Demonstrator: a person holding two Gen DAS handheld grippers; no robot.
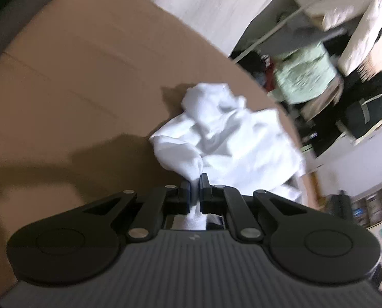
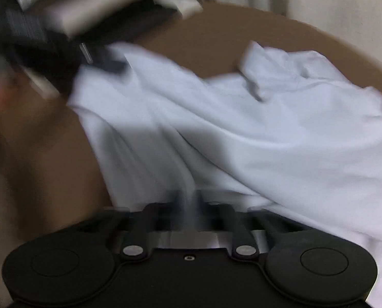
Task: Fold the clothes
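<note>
Black and matte, the left tool point(image 1: 196, 179) has its jaws pinched tight on a twisted tail of a white garment point(image 1: 229, 133), the cloth bunching between the pads and trailing back toward the tool's ribbed grey body. Ahead of that tool the soft, thin fabric lies in a crumpled heap on the tabletop point(image 1: 75, 77), a smooth brown sheet like cardboard with a faint seam across it. Beyond the heap and to the tool's right, past the tabletop's edge, open shelves point(image 1: 319, 77) hold stacked folded clothes, a pale green piece and dark ones among them (the blur hides finer detail). From the right wrist view, the right tool point(image 2: 188, 200) is smeared by motion, yet its jaws stand close together on a ridge of the same white garment point(image 2: 242, 133), which spreads in broad folds ahead and to that tool's right over the brown tabletop point(image 2: 211, 30); a fold of cloth runs straight into the narrow gap. Up and to its left the left tool point(image 2: 96, 59) shows as a dark blurred shape at the garment's far corner.
</note>
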